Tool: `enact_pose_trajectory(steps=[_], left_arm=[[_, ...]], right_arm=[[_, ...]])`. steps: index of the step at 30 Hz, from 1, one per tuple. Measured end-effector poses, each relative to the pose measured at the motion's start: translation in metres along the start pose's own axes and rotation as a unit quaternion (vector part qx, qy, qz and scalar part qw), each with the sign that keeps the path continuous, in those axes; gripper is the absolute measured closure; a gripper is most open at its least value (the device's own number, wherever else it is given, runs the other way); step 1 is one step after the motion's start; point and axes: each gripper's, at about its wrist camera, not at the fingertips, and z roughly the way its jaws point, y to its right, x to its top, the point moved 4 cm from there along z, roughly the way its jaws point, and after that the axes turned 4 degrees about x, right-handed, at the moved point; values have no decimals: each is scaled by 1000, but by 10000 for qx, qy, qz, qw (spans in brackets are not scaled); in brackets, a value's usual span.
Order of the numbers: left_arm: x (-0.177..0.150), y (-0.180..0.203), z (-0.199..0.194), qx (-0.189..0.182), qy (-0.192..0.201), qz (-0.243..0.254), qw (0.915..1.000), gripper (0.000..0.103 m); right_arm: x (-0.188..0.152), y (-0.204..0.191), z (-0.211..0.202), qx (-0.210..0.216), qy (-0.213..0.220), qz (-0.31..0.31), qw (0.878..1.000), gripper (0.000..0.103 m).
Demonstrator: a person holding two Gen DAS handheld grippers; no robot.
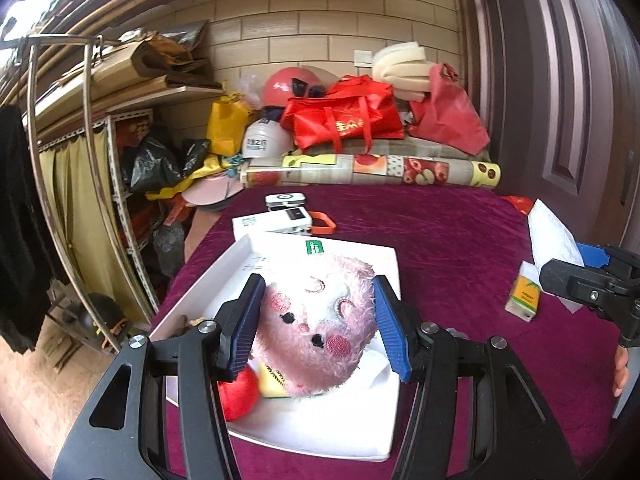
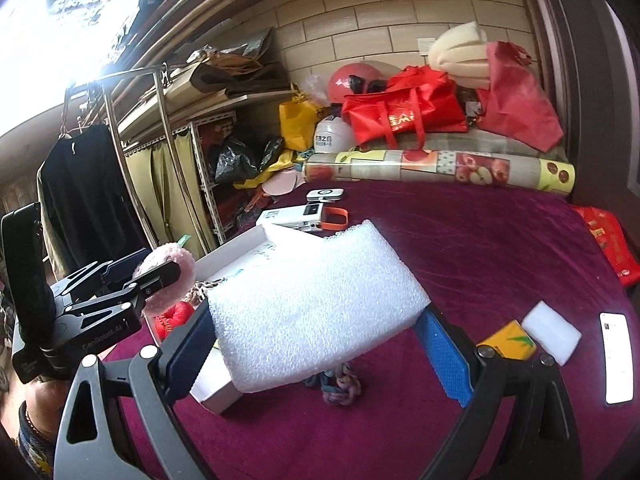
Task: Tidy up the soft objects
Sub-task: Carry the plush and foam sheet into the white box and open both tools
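Holding a plush (image 1: 316,328) in your left gripper (image 1: 316,332) and foam (image 2: 312,304) in your right gripper (image 2: 320,344).
Both hang over the white box (image 1: 320,432) at the cloth's (image 1: 460,240) left edge; its green label is unreadable, and the cloth's far right lies open.

Background: rolled fruit-print mat (image 1: 372,170) at the far edge of the maroon surface (image 1: 440,240); behind it, red bags (image 1: 348,120), white helmet (image 1: 264,142), yellow bag (image 1: 226,128).
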Motion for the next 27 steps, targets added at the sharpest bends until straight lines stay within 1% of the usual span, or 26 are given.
enact_pose_trajectory(steps=[6,9,12,13,16,20,23,25,26,27], left_arm=[[1,-19,12,146,-79,-79,9998,48],[8,-37,28,233,-142,-213,9994,48],[14,-58,52,349,-351,-400,9980,47],[14,-64,63,464,-457,-408,9970,47],[8,-70,83,700,-608,-342,9951,47],[-2,-72,104,750,-793,-337,9935,47],[-6,-72,116,823,-869,-314,9923,46],[-6,-73,119,883,-866,-311,9918,41],[-6,-74,120,944,-861,-302,9913,40],[-5,-76,121,1026,-841,-292,9907,34]], right_arm=[[5,-7,22,143,-141,66,9998,7],[10,-8,40,236,-198,222,9993,7],[13,-8,64,406,-332,419,9977,7],[12,-9,74,437,-419,437,9972,7],[7,-16,100,419,-649,296,9966,7],[-3,-24,137,467,-889,215,9947,7],[-6,-29,156,563,-917,282,9938,6],[-5,-32,164,596,-857,333,9940,6],[-4,-33,167,609,-829,345,9941,5],[-4,-33,168,585,-813,338,9944,2]])
